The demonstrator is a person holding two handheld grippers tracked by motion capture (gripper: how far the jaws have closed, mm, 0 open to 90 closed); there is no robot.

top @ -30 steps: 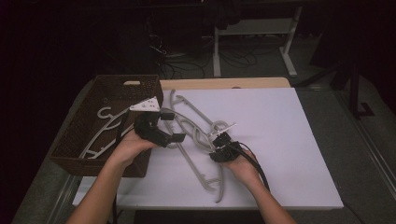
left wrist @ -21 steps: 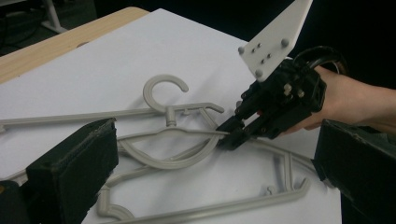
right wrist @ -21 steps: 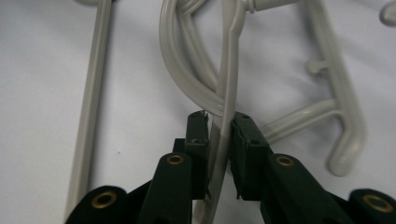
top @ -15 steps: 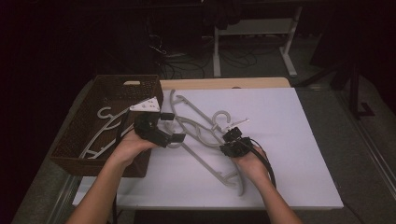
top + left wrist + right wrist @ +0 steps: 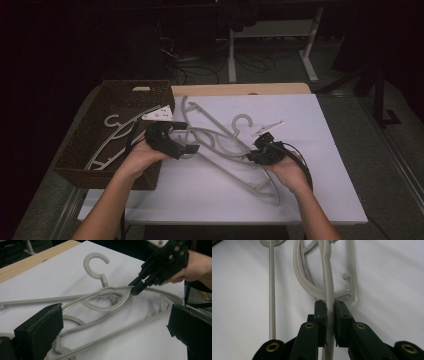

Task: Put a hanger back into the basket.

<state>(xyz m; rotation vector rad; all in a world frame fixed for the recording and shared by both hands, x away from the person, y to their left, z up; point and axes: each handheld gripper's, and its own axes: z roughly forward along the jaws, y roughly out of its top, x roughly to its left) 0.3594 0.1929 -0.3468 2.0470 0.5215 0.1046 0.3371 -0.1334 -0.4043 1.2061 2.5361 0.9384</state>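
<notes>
Right claw (image 5: 330, 312): jaws pressed together on the arm of a grey hanger (image 5: 240, 155); the arm passes straight between the two pads.
Left claw (image 5: 112, 335): jaws wide apart, nothing between them; it hovers over the left part of the hanger pile, near the basket (image 5: 85, 150).
Hangers: a few grey plastic hangers lie tangled on the white worktop (image 5: 320, 150), between the two hands; one hook (image 5: 96, 265) points away from the person. Their arms cross and loop through each other, so I cannot tell exactly how many there are.
Basket: dark wicker, at the left edge of the worktop; at least one more hanger (image 5: 117, 140) lies inside it.
Step in hand: I judge that the right claw is to draw one hanger out of the tangle, probably so it can go to the basket.
How to do it well: keep the grip firm and lift slowly, because the arm is thin and smooth and could slide between the pads. Watch the crossing points; a neighbour hanger may come up too. The left claw could close on another hanger and hold it down while the right one pulls away.
Risk: a quick pull may drag the whole pile over the worktop.
</notes>
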